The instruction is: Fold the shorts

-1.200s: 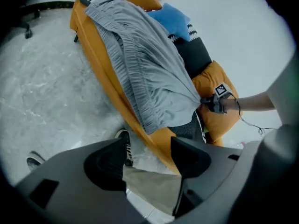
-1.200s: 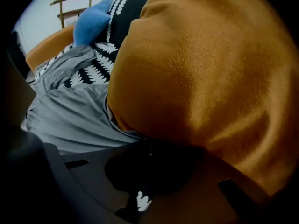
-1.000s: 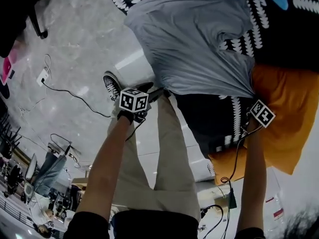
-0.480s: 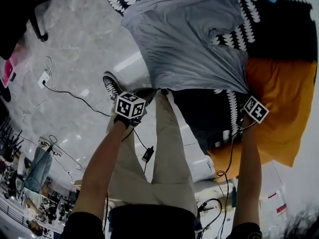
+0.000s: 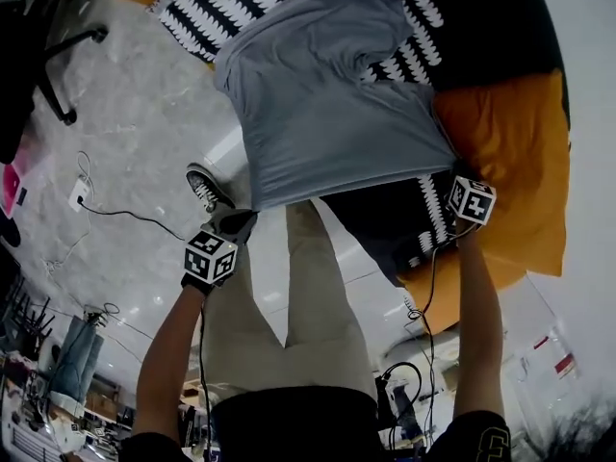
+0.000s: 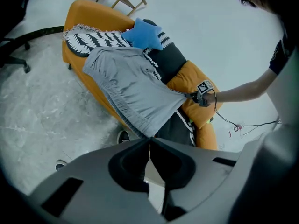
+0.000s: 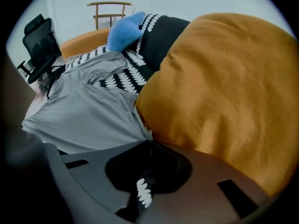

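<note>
Grey fabric shorts (image 5: pixel 327 114) lie spread over a black-and-white patterned throw (image 5: pixel 241 12) that covers an orange upholstered sofa (image 5: pixel 520 133). The near edge of the shorts is stretched between the two grippers. The left gripper (image 5: pixel 241 221) is clenched on the near left corner of the shorts, out past the sofa's edge and above the pale marbled floor (image 5: pixel 135 133). The right gripper (image 5: pixel 452 176) is clenched on the near right corner, just beside the bare orange cushion. A blue star-shaped cushion (image 6: pixel 145 32) rests at the far end of the shorts. The person's beige trousers (image 5: pixel 308 296) and a black-and-white sneaker (image 5: pixel 202 186) appear below the near edge.
</note>
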Demonstrator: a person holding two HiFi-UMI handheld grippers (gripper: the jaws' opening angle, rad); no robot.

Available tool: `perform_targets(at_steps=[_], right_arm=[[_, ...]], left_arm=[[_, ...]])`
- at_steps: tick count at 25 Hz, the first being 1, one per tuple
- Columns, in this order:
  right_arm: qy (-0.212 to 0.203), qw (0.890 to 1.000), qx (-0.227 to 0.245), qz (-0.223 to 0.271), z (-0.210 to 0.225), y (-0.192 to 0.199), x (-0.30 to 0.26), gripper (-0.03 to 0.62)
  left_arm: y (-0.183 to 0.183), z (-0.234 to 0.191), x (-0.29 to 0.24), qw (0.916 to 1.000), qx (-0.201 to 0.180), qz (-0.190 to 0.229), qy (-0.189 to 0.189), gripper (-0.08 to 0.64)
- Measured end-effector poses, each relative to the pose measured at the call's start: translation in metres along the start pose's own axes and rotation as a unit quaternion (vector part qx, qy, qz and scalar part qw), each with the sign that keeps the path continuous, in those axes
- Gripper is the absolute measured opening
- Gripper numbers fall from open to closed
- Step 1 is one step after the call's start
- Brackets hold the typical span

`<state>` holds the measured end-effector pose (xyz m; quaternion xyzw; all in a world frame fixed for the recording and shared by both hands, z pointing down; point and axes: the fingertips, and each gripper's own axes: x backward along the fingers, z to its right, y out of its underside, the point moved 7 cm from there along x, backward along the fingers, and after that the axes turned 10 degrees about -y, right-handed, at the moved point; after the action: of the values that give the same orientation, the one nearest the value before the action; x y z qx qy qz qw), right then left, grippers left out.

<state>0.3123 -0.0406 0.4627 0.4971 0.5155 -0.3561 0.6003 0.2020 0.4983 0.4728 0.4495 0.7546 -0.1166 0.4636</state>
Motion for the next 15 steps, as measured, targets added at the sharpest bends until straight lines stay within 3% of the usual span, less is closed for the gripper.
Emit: perform_targets(at_steps=[10, 15], right_arm=[[0.021, 0.998, 0.032, -0.059, 0.012, 0.019, 0.033, 0.026], [0.023, 0.998, 0.028, -0.045, 0.009, -0.001, 0.052, 0.026]], left_arm=[[0.039, 0.043, 0.012, 0.9982, -0.002, -0.036, 0.048, 0.018], [0.043, 0.052, 0.024, 0.9983, 0.024, -0.023, 0.049, 0.018]])
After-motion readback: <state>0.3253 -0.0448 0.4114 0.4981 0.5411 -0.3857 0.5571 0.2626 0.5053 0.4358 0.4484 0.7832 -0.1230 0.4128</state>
